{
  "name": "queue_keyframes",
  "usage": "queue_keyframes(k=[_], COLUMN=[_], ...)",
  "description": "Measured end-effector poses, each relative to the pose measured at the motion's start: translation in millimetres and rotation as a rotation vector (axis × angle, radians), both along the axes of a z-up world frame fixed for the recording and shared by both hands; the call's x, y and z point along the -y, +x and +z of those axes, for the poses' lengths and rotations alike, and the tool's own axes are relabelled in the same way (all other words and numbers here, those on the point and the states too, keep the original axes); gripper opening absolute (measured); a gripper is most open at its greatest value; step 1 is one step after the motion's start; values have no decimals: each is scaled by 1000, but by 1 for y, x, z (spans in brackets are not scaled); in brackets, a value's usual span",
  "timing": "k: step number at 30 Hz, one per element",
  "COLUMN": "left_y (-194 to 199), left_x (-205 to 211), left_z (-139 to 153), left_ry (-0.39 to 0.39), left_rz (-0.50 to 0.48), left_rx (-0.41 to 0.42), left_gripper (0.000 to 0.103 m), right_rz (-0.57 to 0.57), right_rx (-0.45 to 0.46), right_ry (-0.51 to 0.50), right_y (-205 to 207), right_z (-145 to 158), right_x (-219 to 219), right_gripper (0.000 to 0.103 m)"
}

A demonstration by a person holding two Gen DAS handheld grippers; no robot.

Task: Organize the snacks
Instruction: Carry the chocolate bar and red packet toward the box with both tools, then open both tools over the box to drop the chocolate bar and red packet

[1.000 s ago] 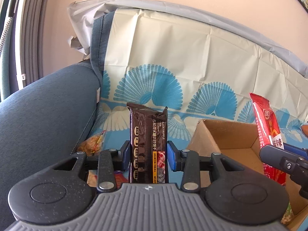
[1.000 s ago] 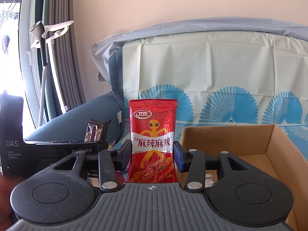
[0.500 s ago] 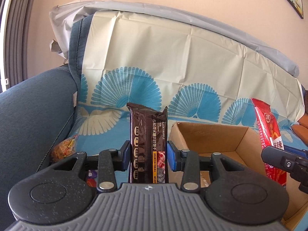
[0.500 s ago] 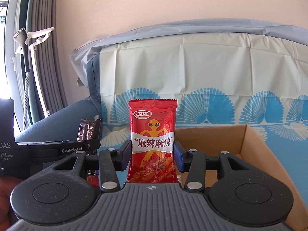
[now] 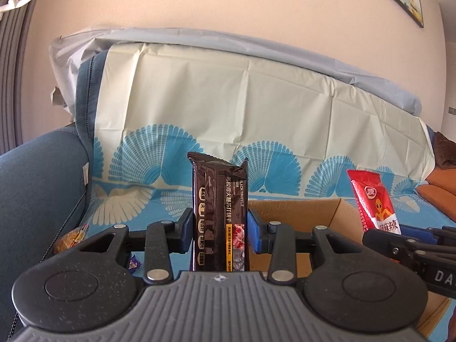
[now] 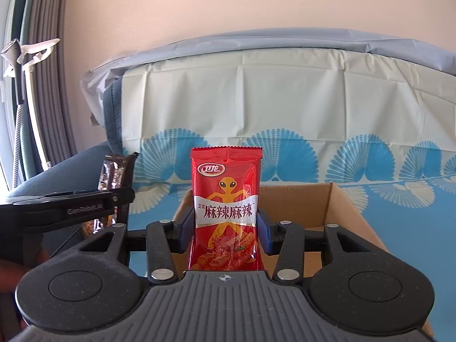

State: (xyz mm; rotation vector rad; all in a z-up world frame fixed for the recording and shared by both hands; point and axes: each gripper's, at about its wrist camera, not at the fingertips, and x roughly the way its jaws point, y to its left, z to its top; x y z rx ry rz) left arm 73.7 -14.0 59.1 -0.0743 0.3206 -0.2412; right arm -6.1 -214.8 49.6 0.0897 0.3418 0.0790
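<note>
While both claws have swung across the sofa so the cardboard box (image 6: 336, 213) now sits squarely ahead, the left claw (image 5: 219, 235) stays clamped on the upright dark cracker packet (image 5: 221, 213) and the right claw (image 6: 226, 232) on the red spicy-snack packet (image 6: 226, 208). Both packets hang at the box's near edge, so dropping them in looks like the next step.
</note>
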Motion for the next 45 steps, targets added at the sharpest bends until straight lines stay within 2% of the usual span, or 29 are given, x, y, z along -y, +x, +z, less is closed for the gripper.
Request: queue_keyframes(k=[10, 23, 31, 45], left_y=[-8, -30, -33, -31], left_x=[12, 40, 49, 60], left_z=[5, 9, 6, 2], left_ry=[-1, 37, 31, 13], left_rz=[-49, -195, -252, -279], left_rx=[57, 136, 136, 115], left_gripper=[43, 43, 43, 43], right_rz=[-114, -266, -309, -347], right_rx=[-11, -4, 1, 12], right_ry=[-8, -19, -17, -8], right_y=[5, 8, 8, 8], right_z=[0, -2, -3, -4], right_x=[13, 28, 31, 27], right_gripper=[47, 47, 48, 48])
